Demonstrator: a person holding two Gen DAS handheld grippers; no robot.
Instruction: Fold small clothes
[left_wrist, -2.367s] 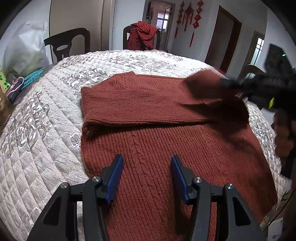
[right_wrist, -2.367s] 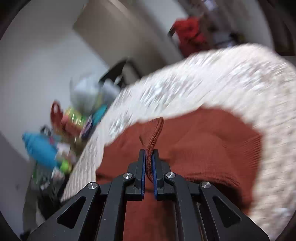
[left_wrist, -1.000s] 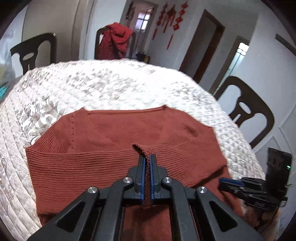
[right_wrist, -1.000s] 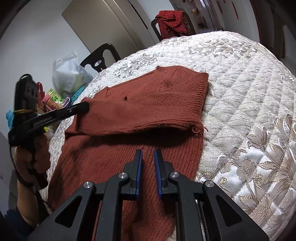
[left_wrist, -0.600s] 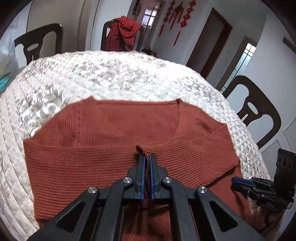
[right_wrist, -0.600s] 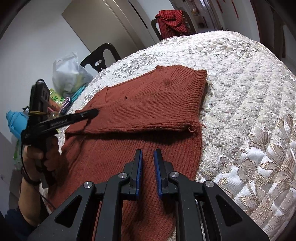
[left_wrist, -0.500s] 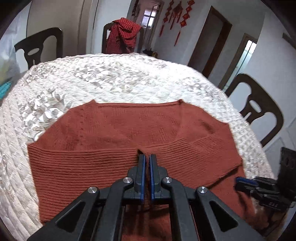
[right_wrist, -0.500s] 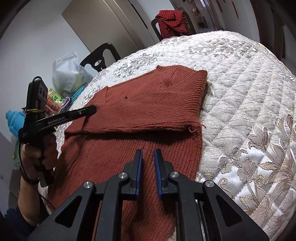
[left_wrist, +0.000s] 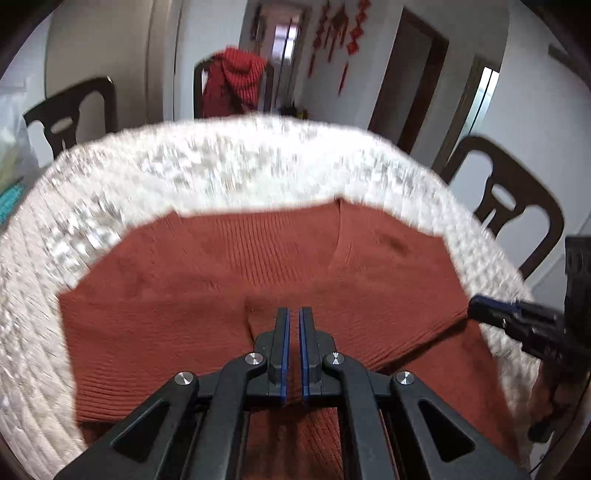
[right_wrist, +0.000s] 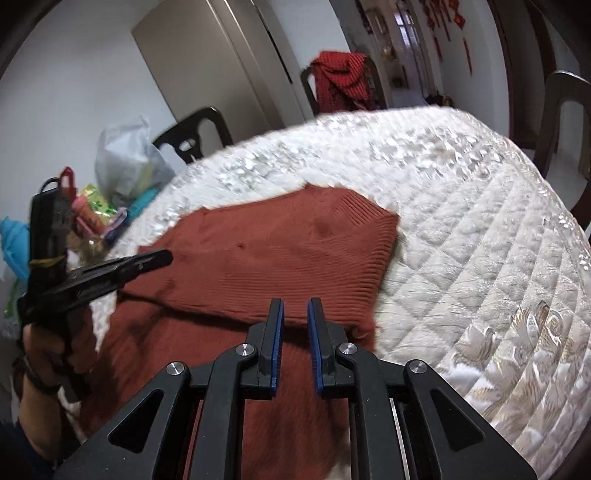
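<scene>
1. Left wrist view: quilted white tablecloth at the far left; the rust-red knit sweater lies flat on it, both sleeves folded across the chest and its V-neck toward the far side; the view is blurred.
2. Centre of that view: the left gripper points down at a slant over the folded sleeve, its blue-padded fingers nearly together with only a thin slit between them; nothing visible is caught in the slit.
3. Far right: the right gripper reaches in low over the sweater's right edge; a dark chair stands behind it.
4. Right wrist view: at the left a hand grips the left gripper's handle, wrist bent, the tool aimed across the sweater.
5. Centre of that view: the right gripper hovers above the sleeve hem, fingers a little apart, empty.
</scene>
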